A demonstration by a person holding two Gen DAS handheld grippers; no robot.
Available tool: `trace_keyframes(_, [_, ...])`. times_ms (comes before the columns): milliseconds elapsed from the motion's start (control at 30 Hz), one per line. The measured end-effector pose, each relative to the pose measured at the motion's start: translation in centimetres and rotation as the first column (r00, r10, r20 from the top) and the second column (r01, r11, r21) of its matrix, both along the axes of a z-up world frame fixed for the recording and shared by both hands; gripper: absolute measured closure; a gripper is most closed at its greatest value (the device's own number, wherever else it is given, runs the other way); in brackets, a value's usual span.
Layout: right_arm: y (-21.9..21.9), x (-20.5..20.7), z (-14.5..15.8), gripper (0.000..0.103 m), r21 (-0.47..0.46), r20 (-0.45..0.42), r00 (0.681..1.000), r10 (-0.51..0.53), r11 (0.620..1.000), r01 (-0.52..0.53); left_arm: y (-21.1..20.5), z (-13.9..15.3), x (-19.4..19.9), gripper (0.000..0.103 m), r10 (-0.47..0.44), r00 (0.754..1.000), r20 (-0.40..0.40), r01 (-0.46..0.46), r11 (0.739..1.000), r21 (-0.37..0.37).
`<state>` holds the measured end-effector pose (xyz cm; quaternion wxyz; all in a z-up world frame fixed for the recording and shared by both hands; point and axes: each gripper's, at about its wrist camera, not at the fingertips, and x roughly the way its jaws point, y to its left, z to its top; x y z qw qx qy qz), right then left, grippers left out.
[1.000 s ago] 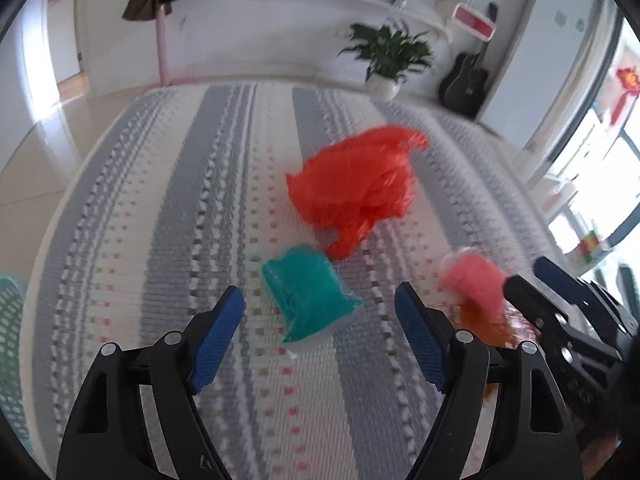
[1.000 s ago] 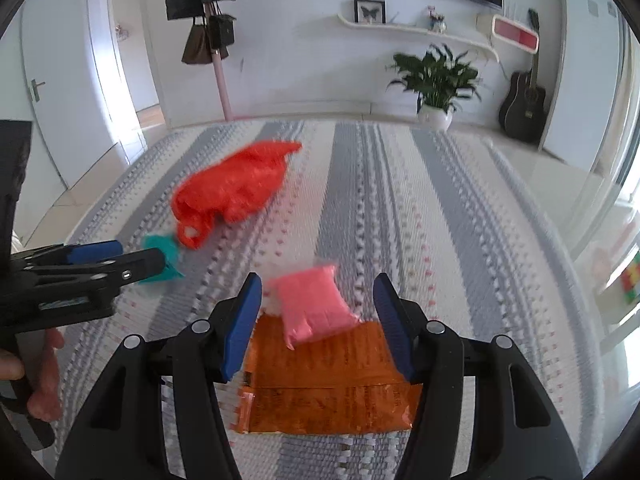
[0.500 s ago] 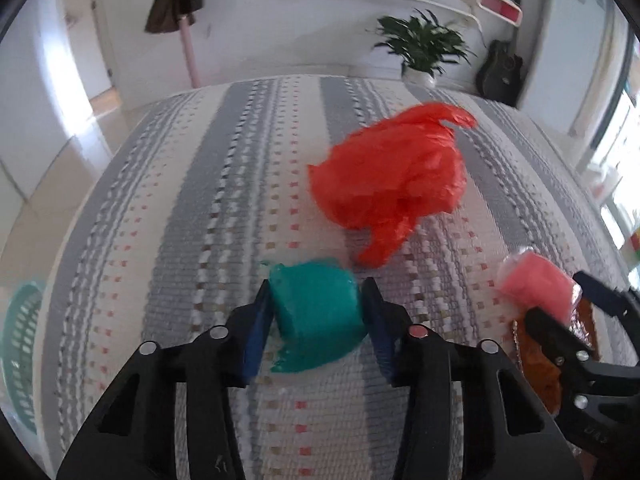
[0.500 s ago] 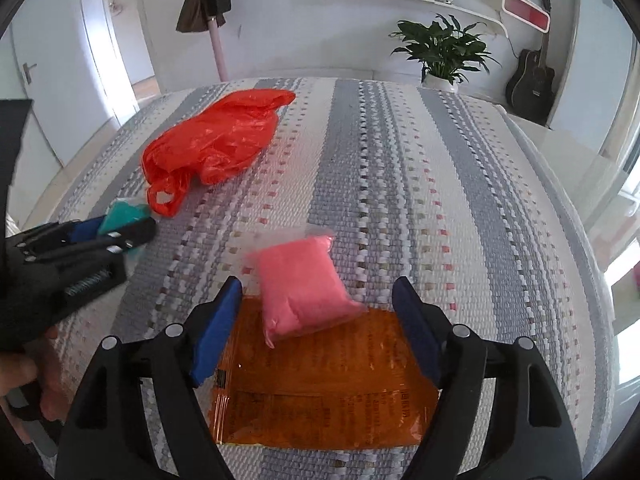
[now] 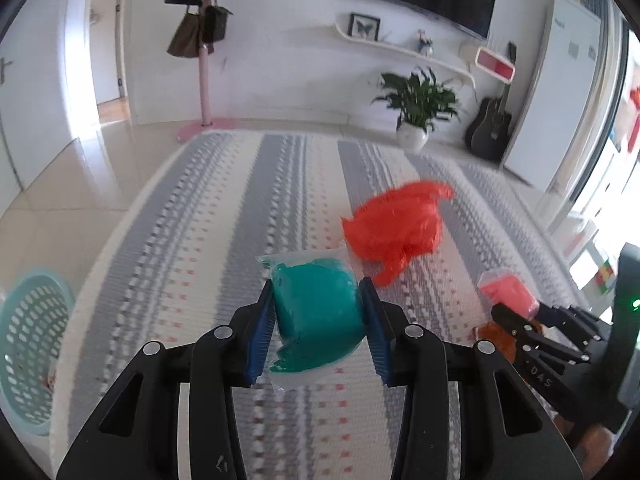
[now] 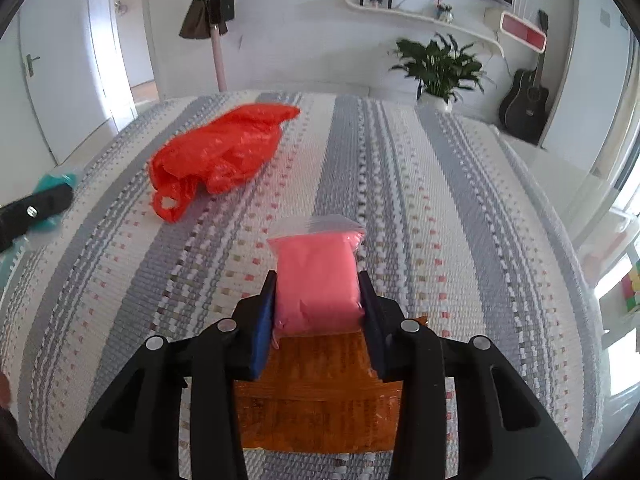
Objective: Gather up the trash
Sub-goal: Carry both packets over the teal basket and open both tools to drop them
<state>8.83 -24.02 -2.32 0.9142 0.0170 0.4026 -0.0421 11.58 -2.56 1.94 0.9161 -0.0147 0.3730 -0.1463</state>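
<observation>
A teal packet (image 5: 312,332) in clear wrap hangs a little above the striped rug (image 5: 224,240), and my left gripper (image 5: 317,296) is shut on it, its jaws still closing on both sides. A pink packet (image 6: 316,256) sits between the pads of my right gripper (image 6: 318,280), whose jaws are closing and press its sides; it rests on the rug over a flat orange wrapper (image 6: 316,392). A crumpled red plastic bag (image 6: 224,152) lies farther back on the rug. The left wrist view shows the right gripper (image 5: 520,316) low at the right.
A pale teal mesh basket (image 5: 28,344) stands off the rug's left edge. Beyond the rug are a potted plant (image 5: 416,104), a black guitar (image 5: 490,128), a pink coat stand (image 5: 206,80) with bags and a tiled floor to the left.
My left gripper closed on the teal packet and lifted it off the rug. The right gripper widened, then closed around the pink packet, staying in place.
</observation>
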Motion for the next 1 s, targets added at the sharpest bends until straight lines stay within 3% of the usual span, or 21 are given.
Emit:
trace_keyframes(133, [0.7,-0.3,1.0,0.068,-0.013,0.023,1.000,0.011,1.000,-0.010,3.1,1.9,-0.6,0.064,0.024,0.999,0.036,-0.022,0.999,-0.047])
trace_keyframes(267, [2.2,-0.8,3.2,0.068,0.048,0.067,0.996,0.053,0.997,-0.057,6.9,3.8,-1.5,0.064,0.068,0.995,0.070,-0.061,0.994,-0.092])
trace_keyframes(500, [9.5,-0.8,9.0,0.068,0.086,0.169,0.961,0.220,0.968,-0.236,15.6,6.1,-3.2,0.064,0.215,0.971,0.104,-0.189,0.958,-0.215])
trace_keyframes(633, [15.4,-0.3,11.5,0.068,0.075,0.203,0.923,0.328,0.934,-0.348,21.5,6.4,-4.1,0.064,0.341,0.935,0.095,-0.307,0.916,-0.260])
trace_keyframes(767, [21.6,0.6,13.0,0.068,0.076,0.207,0.878,0.433,0.887,-0.455,28.0,5.3,-4.9,0.064,0.460,0.887,0.053,-0.423,0.851,-0.312])
trace_keyframes(867, [26.6,1.4,13.6,0.068,0.094,0.196,0.839,0.508,0.842,-0.532,32.1,4.6,-5.5,0.064,0.523,0.852,0.021,-0.487,0.807,-0.335])
trace_keyframes(1000, [32.1,2.6,13.8,0.068,0.112,0.169,0.798,0.579,0.793,-0.599,35.6,3.8,-5.8,0.064,0.562,0.827,-0.024,-0.533,0.769,-0.352])
